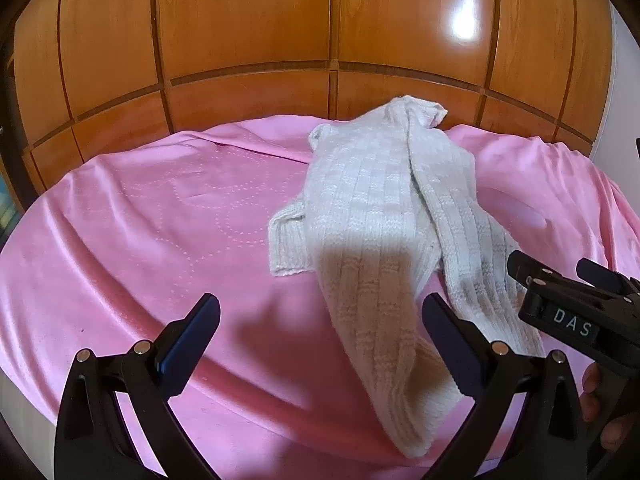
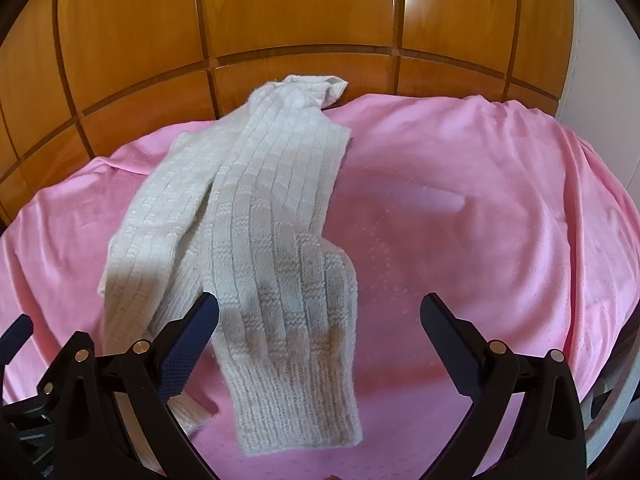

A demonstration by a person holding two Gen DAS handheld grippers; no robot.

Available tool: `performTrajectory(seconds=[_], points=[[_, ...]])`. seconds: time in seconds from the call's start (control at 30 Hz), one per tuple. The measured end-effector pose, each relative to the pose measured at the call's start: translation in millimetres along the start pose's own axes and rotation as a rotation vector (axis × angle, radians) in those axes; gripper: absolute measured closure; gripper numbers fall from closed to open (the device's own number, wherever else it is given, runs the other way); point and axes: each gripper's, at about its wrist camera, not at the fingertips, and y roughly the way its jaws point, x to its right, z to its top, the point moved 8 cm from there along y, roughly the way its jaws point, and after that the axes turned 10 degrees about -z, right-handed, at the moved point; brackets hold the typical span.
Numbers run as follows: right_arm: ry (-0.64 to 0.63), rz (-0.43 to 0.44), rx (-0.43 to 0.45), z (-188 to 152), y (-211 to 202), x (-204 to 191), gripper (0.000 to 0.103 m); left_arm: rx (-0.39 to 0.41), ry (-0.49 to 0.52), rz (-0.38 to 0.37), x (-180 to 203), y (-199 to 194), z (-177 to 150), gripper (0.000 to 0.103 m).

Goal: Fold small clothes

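A small white knitted garment (image 1: 376,216) lies long and narrow on the pink blanket (image 1: 160,220), its sides folded in along its length. Its near end reaches the front edge between and to the right of my left gripper (image 1: 320,320), which is open and holds nothing. In the right wrist view the same knitted garment (image 2: 260,220) runs from the far edge down to a ribbed hem near the front. My right gripper (image 2: 320,320) hangs open above that hem with nothing between its fingers. The right gripper (image 1: 556,280) also shows at the right of the left wrist view.
A glossy wooden panelled wardrobe (image 1: 280,32) stands right behind the blanket-covered surface. The blanket (image 2: 480,208) drapes over the edges on both sides. A white wall (image 2: 600,60) is at the far right. A hand (image 1: 600,408) grips the right tool.
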Motion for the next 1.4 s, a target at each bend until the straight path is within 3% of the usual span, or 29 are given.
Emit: performTrajectory(seconds=[0.6, 0.8, 1.0, 1.1, 1.2, 1.23, 1.27, 1.33, 1.4], points=[[-0.008, 0.018, -0.020, -8.0, 7.7, -7.5, 0.003, -0.048, -0.006, -0.003, -6.9, 13.6, -11.3, 0.003], [-0.011, 0.061, -0.058, -13.3, 17.7, -10.6, 0.003, -0.075, -0.006, -0.007, -8.0, 20.8, -16.8, 0.003], [-0.035, 0.130, -0.111, -22.3, 32.8, -24.4, 0.006, -0.137, -0.010, -0.046, -7.2, 36.5, -26.8, 0.025], [-0.056, 0.143, -0.156, -29.5, 44.2, -28.4, 0.019, -0.162, -0.013, -0.078, -4.6, 42.9, -31.4, 0.040], [-0.072, 0.175, -0.174, -32.2, 52.4, -33.1, 0.024, -0.186, 0.004, -0.140, 4.3, 49.1, -36.0, 0.066], [-0.083, 0.188, -0.175, -32.4, 52.7, -34.3, 0.033, -0.190, 0.008, -0.168, 8.3, 49.8, -36.8, 0.086], [-0.102, 0.213, -0.176, -32.0, 51.7, -36.8, 0.042, -0.192, 0.011, -0.197, 11.8, 49.1, -37.1, 0.091], [-0.138, 0.255, -0.168, -29.2, 46.6, -40.0, 0.081, -0.174, 0.021, -0.213, 12.4, 43.5, -32.5, 0.093], [-0.166, 0.277, -0.156, -23.7, 40.8, -37.7, 0.087, -0.153, -0.021, -0.265, 7.2, 33.1, -24.5, 0.094]])
